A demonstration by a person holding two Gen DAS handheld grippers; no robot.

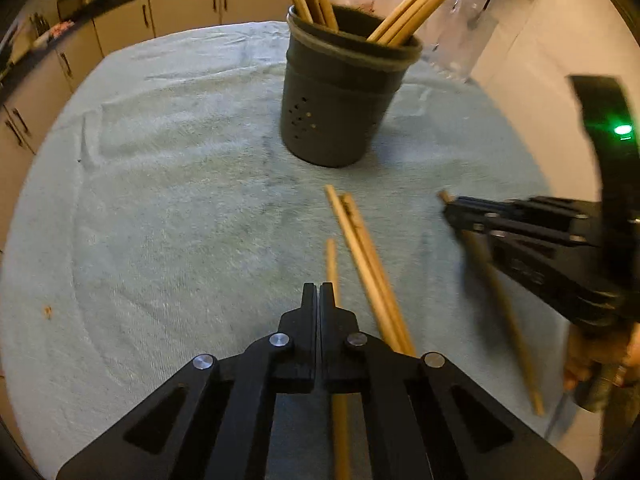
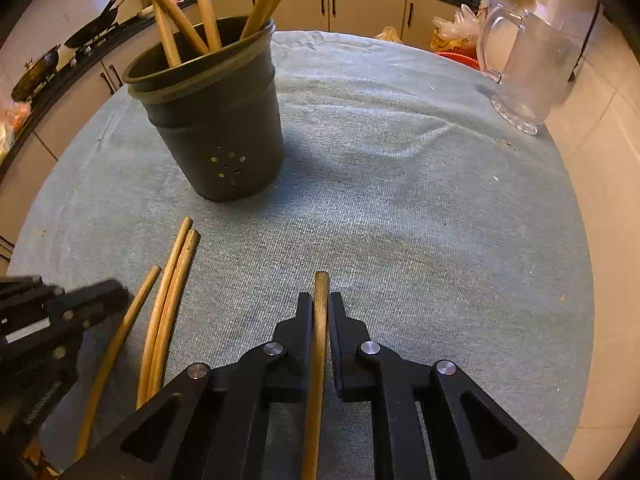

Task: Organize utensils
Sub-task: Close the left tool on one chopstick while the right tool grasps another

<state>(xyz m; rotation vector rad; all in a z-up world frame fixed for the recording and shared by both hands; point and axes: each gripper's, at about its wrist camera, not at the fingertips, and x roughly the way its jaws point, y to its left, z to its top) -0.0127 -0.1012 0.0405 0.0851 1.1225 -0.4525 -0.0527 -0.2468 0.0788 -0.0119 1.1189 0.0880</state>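
Near the dark cup (image 2: 212,120), right gripper (image 2: 320,312) jaws squeezing one chopstick (image 2: 319,344) to drop in, left gripper (image 1: 319,300) jaws shut, empty.

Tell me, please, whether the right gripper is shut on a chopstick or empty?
Shut on one: the right gripper has both fingers pressed against a chopstick running between them, its tip poking out ahead.

Dim warm indoor light, fisheye-bent edges, slight motion blur.

Dark holder (image 2: 216,128) upright, three chopsticks (image 2: 168,312) flat nearby
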